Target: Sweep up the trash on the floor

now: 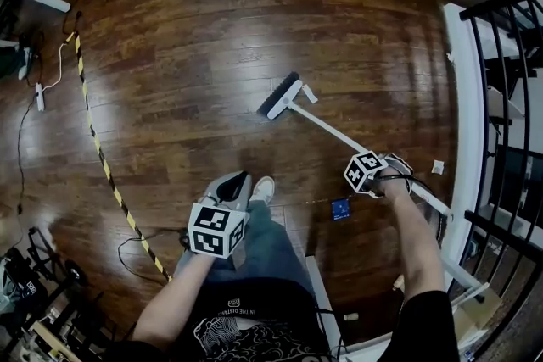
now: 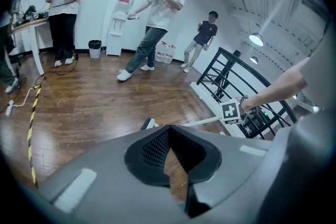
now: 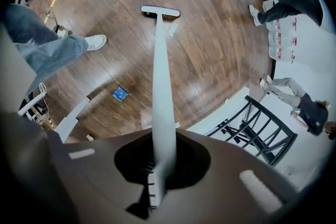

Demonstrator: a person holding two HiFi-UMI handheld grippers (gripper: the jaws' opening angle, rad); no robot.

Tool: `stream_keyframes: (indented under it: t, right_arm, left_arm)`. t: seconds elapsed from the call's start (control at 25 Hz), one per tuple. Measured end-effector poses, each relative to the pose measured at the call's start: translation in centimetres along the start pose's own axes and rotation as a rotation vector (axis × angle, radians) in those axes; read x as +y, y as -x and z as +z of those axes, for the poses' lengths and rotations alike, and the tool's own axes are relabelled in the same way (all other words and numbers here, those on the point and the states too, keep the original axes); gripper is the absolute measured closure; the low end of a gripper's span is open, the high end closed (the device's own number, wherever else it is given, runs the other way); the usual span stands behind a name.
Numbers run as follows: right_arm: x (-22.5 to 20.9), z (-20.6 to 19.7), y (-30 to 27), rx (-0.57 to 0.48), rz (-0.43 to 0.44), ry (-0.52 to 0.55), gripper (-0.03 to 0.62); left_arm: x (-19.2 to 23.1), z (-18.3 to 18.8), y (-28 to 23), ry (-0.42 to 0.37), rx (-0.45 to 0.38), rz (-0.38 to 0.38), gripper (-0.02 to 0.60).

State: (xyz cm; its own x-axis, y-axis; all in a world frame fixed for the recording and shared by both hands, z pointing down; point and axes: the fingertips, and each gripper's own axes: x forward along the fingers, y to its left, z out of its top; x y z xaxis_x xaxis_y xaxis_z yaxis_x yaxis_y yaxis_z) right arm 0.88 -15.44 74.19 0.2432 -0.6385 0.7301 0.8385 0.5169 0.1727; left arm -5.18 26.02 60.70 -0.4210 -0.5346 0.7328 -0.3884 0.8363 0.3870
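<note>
Looking down, head view: dark wooden floor [image 1: 170,55]; broom [image 1: 339,131] slanting from centre toward 4 o'clock.
Broom head [image 1: 280,95]: on the boards just above centre; a paper scrap [image 1: 310,94] lies at its 3 o'clock end, touching or just beside, cannot tell which.
Right gripper [image 1: 379,174]: at 4 o'clock, on the broom's handle [image 1: 327,125], partway up it.
Left gripper [image 1: 231,186]: at 6 o'clock, tips pointing to 12, just beside the wearer's white shoe [image 1: 263,189].
Other litter: blue square [image 1: 340,208] on the floor between the two grippers; white bit [image 1: 438,167] at 3 o'clock, near the base of the railing [image 1: 509,97].
Tape [image 1: 102,165]: yellow-black, running from 10 to 7 o'clock.
Left gripper view, jaws: tips pressed together, nothing held; floor shows through the wedge behind the tips.
Left gripper view, beyond: broom head just past the tips at 12 o'clock; right gripper's marker cube at 2 o'clock; three people [image 2: 163,13] at the back, from 11 to 1 o'clock, with a water dispenser [image 2: 122,18] between two of them.
Right gripper view, jaws: clamped on the white handle, which runs straight up to 12 o'clock and ends at the broom head, flat on the floor.
Right gripper view, floor: paper scrap just beside the head at its 5 o'clock; blue square at 9 o'clock of the handle; jeans leg and shoe at 10 o'clock.
</note>
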Motion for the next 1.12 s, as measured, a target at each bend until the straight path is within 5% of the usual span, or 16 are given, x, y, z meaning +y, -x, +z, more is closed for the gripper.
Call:
stream_keyframes:
  t: [0.4,0.76,1.12]
  right_arm:
    - [-3.8,-9.1,-3.8,0.176,-0.044,-0.047,0.594]
    - [-2.6,-16.4,-6.9,0.288,0.001,-0.128,0.594]
    - [3.1,-16.3,-5.5,0.101,0.154,-0.287,0.594]
  left_arm:
    - [-1.2,0.5,-1.2,-0.026,0.018,-0.026,0.577]
    - [-2.3,-0.1,-1.7,-0.055,0.047,-0.043,0.577]
    - [-5.8,1.1,-2.4,-0.109,0.057,-0.094,0.577]
